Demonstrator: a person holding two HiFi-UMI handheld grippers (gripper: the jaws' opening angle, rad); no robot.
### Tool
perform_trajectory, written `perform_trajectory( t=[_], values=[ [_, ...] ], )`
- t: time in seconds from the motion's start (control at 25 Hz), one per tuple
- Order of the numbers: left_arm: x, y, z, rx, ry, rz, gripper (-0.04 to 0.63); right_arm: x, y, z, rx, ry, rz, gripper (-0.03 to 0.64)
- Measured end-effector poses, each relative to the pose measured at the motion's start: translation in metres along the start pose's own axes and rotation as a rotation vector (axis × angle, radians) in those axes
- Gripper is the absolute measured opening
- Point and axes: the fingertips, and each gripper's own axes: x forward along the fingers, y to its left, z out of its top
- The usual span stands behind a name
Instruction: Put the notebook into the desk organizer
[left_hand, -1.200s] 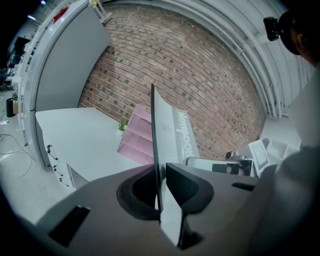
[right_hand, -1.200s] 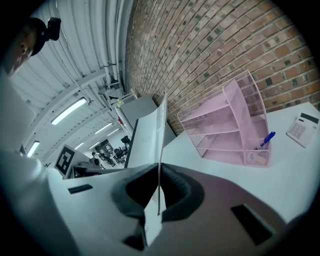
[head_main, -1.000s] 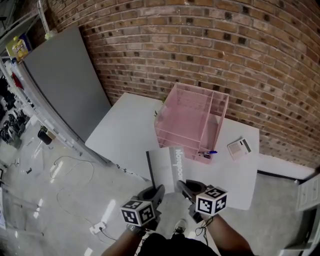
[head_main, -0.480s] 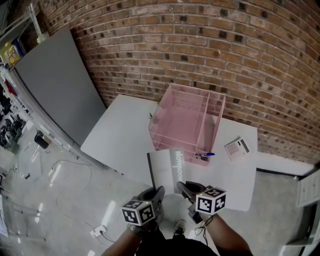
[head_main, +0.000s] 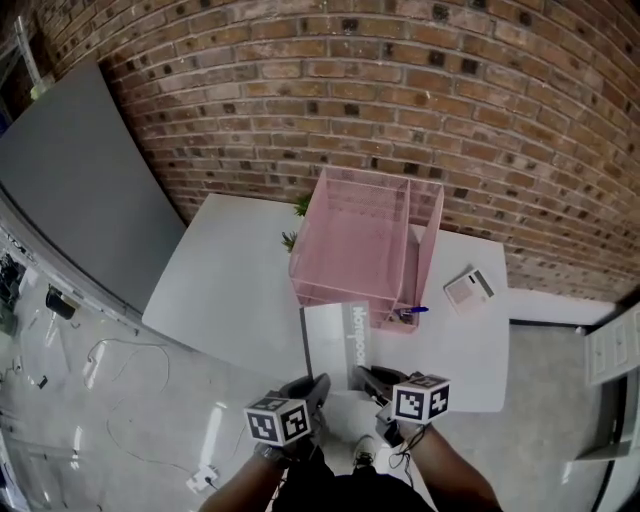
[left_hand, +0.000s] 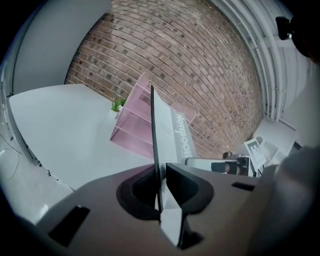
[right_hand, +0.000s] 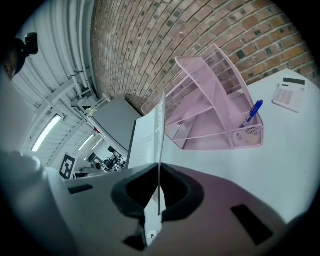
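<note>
One notebook (head_main: 334, 336), gripped by left claw (left_hand: 160, 186) and right claw (right_hand: 158, 192), faces one organizer (head_main: 426, 248).

Left gripper (head_main: 316, 382) and right gripper (head_main: 364, 373): dark curved jaws on smooth grey housings that had rectangular slots. Each carried a white cube printed with black square markers (left cube (head_main: 278, 421), right cube (head_main: 420, 397)). The person wore dark clothing (head_main: 335, 492).

Bright, even light all over, white table (head_main: 240, 290) shining a little, soft faint shadows, brick wall (head_main: 400, 90) bent round at the edges, dark round corners in both gripper views, notebook (left_hand: 167, 135) blurry up close
</note>
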Motion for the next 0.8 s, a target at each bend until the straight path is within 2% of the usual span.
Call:
perform_trajectory(
  t=[0.48,0.8],
  values=[
    [0.027,0.033,0.022,0.013,0.117,-0.079,0.038,0.032,-0.017,0.012,0.188,-0.041,-0.049,0.012],
    [0.040,0.046,0.042,0.082,0.134,-0.116,0.052,0.047,-0.021,0.029,0.251,-0.092,-0.050,0.012]
  ],
)
